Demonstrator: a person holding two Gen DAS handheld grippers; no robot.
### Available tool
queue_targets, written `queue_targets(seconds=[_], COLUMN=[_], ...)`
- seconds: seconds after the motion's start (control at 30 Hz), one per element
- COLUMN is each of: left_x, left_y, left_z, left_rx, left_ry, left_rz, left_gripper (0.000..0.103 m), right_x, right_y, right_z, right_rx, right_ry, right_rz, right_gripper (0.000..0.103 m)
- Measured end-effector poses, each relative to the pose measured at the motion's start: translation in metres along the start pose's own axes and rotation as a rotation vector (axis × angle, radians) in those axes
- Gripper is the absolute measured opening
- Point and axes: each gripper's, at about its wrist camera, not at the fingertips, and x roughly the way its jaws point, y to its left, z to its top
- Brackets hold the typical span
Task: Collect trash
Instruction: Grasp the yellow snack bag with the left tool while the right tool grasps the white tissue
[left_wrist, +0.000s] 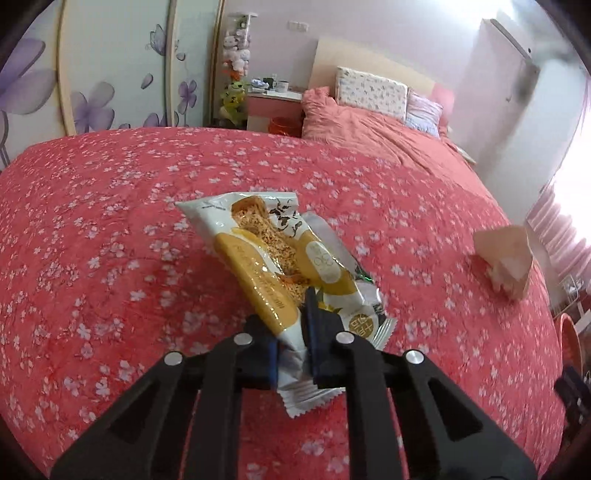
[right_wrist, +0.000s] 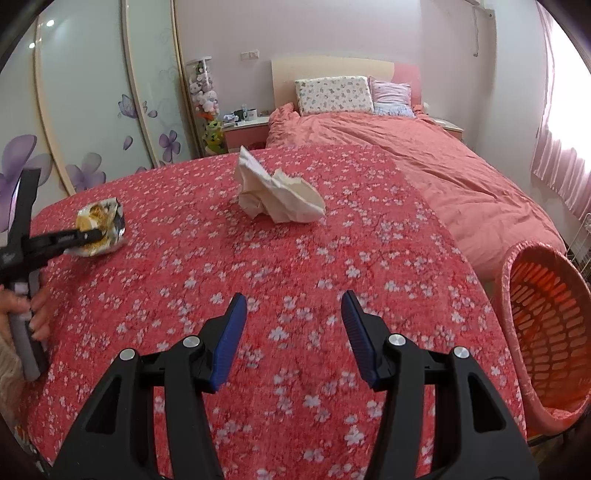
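Basket (right_wrist: 546, 325) at bed's right edge, looked empty as far as visible: nothing collected yet. Bed (left_wrist: 110, 221) carried both trash items, well apart. Tissue (right_wrist: 273, 195) mid-bed, crumpled, untouched. Wrapper (left_wrist: 280, 258) toward left side, near end pinched between left gripper (left_wrist: 291, 332) pads, jaws nearly closed on it, far end apparently on the cover. Right gripper (right_wrist: 293, 325) about half open, empty, hovering over bare cover. Left to do, by judgement: lift wrapper, carry to basket, drop; then same for tissue.

Wrapper (right_wrist: 99, 230) left of tissue (right_wrist: 277, 195) on bed (right_wrist: 295, 258) – basket (right_wrist: 546, 332) right
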Motion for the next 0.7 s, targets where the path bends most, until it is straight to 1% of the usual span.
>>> queue_targets(seconds=[0.1, 0.13, 0.27, 0.33, 0.37, 0.43, 0.63, 0.7], left_x=[0.004, 0.004, 0.005, 0.005, 0.005, 0.005, 0.005, 0.005], left_y=[0.006, 0.009, 0.008, 0.007, 0.006, 0.006, 0.006, 0.005], left_z=[-0.003, -0.003, -0.006, -0.006, -0.006, -0.006, -0.006, -0.007], left_rx=[-0.023, -0.031, -0.018, -0.013, -0.012, -0.014, -0.024, -0.024], left_ry=[0.028, 0.026, 0.028, 0.03, 0.03, 0.03, 0.03, 0.03], left_rz=[0.006, 0.004, 0.032, 0.043, 0.045, 0.043, 0.034, 0.034], left_gripper=[0.014, 0.014, 0.015, 0.016, 0.016, 0.016, 0.016, 0.016], right_x=[0.006, 0.008, 0.025, 0.034, 0.043, 0.055, 0.084, 0.097], right_y=[-0.001, -0.001, 0.004, 0.008, 0.012, 0.02, 0.043, 0.048], right_z=[0.011, 0.014, 0.036, 0.045, 0.052, 0.063, 0.087, 0.095], right_rx=[0.016, 0.02, 0.026, 0.02, 0.012, 0.0, -0.062, -0.074], right_ry=[-0.008, -0.009, -0.01, -0.011, -0.011, -0.009, -0.004, 0.011], right_rz=[0.012, 0.018, 0.047, 0.047, 0.049, 0.034, -0.019, -0.061], right_gripper=[0.054, 0.054, 0.054, 0.054, 0.059, 0.065, 0.066, 0.066])
